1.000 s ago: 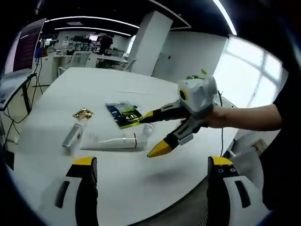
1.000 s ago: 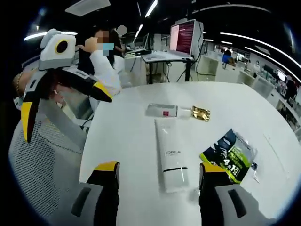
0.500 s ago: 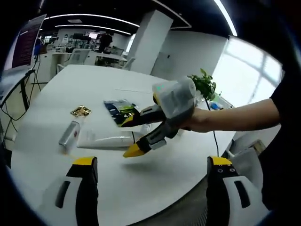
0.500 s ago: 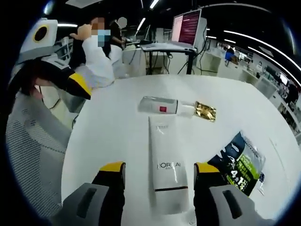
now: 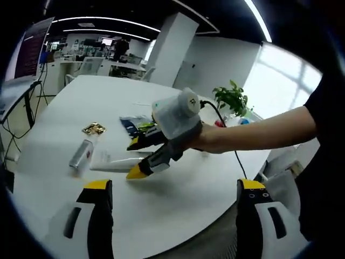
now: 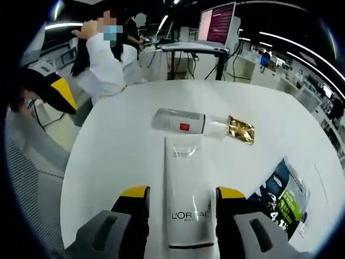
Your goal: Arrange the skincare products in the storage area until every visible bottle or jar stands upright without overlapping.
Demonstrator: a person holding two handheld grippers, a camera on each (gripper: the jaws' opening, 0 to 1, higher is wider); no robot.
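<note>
White glossy flat tube [image 6: 186, 202] lies btwn right tool [image 6: 182, 197] open jaws, ungripped; left tool [image 5: 171, 186] open, empty.

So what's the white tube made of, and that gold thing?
The tube looks like soft, glossy plastic: smooth, with a flat crimped end and printed letters. The gold packet looks like shiny foil, crinkled and glinting. I can't be sure of either.

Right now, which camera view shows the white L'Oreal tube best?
The right gripper view: the white L'Oreal tube lies flat on the table, large and close between the open jaws of the right gripper, with its lettering readable. In the left gripper view the tube is small, farther off, and partly behind the right gripper.
</note>
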